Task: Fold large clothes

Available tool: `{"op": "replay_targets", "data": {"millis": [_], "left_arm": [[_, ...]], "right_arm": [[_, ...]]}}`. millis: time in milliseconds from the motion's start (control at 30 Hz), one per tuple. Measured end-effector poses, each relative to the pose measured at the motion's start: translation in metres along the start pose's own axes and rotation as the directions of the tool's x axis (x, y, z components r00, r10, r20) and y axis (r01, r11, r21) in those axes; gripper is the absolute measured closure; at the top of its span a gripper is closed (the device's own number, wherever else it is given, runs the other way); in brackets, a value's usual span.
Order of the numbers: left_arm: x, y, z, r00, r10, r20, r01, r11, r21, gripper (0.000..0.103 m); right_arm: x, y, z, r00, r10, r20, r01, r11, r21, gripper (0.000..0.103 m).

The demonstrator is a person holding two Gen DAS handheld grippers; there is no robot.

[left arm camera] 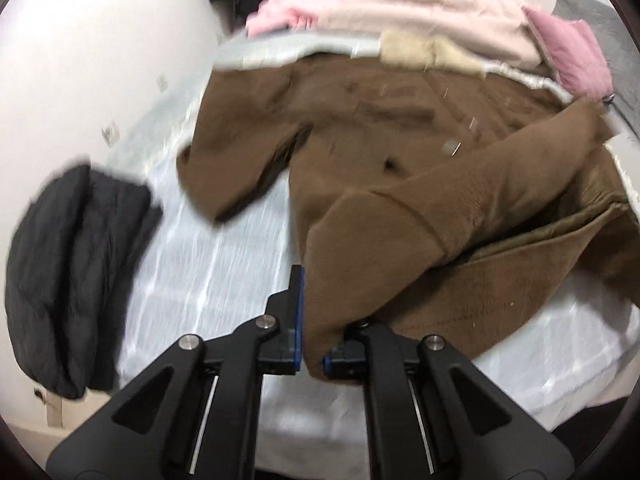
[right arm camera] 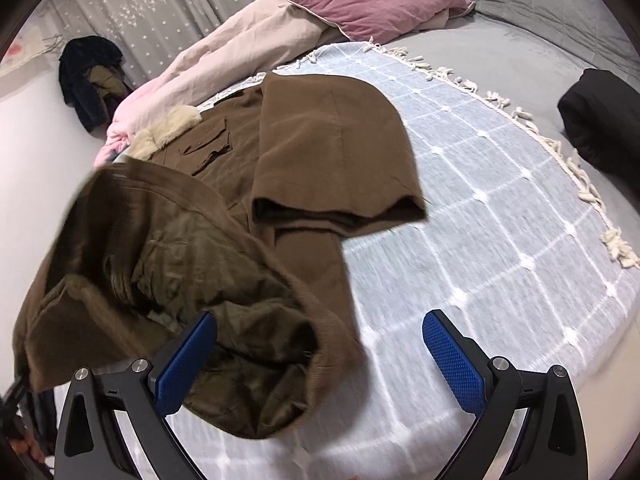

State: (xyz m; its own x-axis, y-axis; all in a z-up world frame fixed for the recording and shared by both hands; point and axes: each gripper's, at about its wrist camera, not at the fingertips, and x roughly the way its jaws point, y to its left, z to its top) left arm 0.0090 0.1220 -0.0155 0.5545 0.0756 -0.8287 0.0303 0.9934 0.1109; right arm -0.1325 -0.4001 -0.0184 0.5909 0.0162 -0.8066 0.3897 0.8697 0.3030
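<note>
The brown coat lies spread across the middle of the left wrist view on a pale blue checked blanket, its fur collar toward the top. At the bottom centre the left gripper is pinched nearly closed on the coat's hem. In the right wrist view the right gripper stands wide, nothing pressed between its blue pads; the coat's lifted hem and lining hang in the lower left. A black jacket lies at the left.
</note>
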Motion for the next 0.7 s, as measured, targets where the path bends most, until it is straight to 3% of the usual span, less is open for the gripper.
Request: {"op": "replay_targets", "data": {"millis": [67, 133, 233, 333, 433, 567, 633, 700], "left_arm": [[0.015, 0.009, -0.011, 0.998, -0.009, -0.061, 0.008, 1.000, -0.009, 0.081], [0.023, 0.013, -0.027, 0.995, 0.010, -0.095, -0.010, 1.000, 0.008, 0.066], [0.016, 0.015, -0.043, 0.997, 0.044, -0.064, -0.041, 0.997, 0.060, 0.047], [-0.001, 0.023, -0.050, 1.000, 0.005, 0.001, -0.005, 0.998, 0.062, 0.034], [-0.014, 0.042, -0.048, 0.996, -0.085, 0.025, 0.085, 0.996, -0.008, 0.031], [-0.020, 0.066, -0.044, 0.976, -0.215, 0.038, 0.218, 0.969, -0.117, 0.030], [-0.023, 0.070, -0.042, 0.966, -0.255, 0.053, 0.260, 0.955, -0.143, 0.028], [-0.025, 0.072, -0.039, 0.949, -0.304, 0.080, 0.314, 0.934, -0.172, 0.025]], "right_arm": [[-0.005, -0.006, -0.006, 1.000, 0.014, 0.001, -0.014, 1.000, -0.005, 0.000], [-0.009, -0.015, -0.011, 0.999, 0.049, -0.005, -0.049, 0.999, -0.002, 0.000], [-0.010, -0.026, -0.017, 0.994, 0.109, -0.026, -0.108, 0.994, 0.011, 0.000], [-0.008, -0.032, -0.022, 0.982, 0.179, -0.058, -0.178, 0.984, 0.024, 0.000], [-0.015, -0.035, -0.023, 0.963, 0.266, -0.045, -0.263, 0.964, 0.047, 0.000], [-0.033, -0.034, -0.018, 0.905, 0.426, 0.023, -0.426, 0.902, 0.068, 0.000], [-0.033, -0.028, -0.015, 0.903, 0.428, 0.026, -0.429, 0.901, 0.060, 0.000], [-0.024, -0.021, -0.015, 0.926, 0.377, -0.008, -0.376, 0.925, 0.054, 0.000]]}}
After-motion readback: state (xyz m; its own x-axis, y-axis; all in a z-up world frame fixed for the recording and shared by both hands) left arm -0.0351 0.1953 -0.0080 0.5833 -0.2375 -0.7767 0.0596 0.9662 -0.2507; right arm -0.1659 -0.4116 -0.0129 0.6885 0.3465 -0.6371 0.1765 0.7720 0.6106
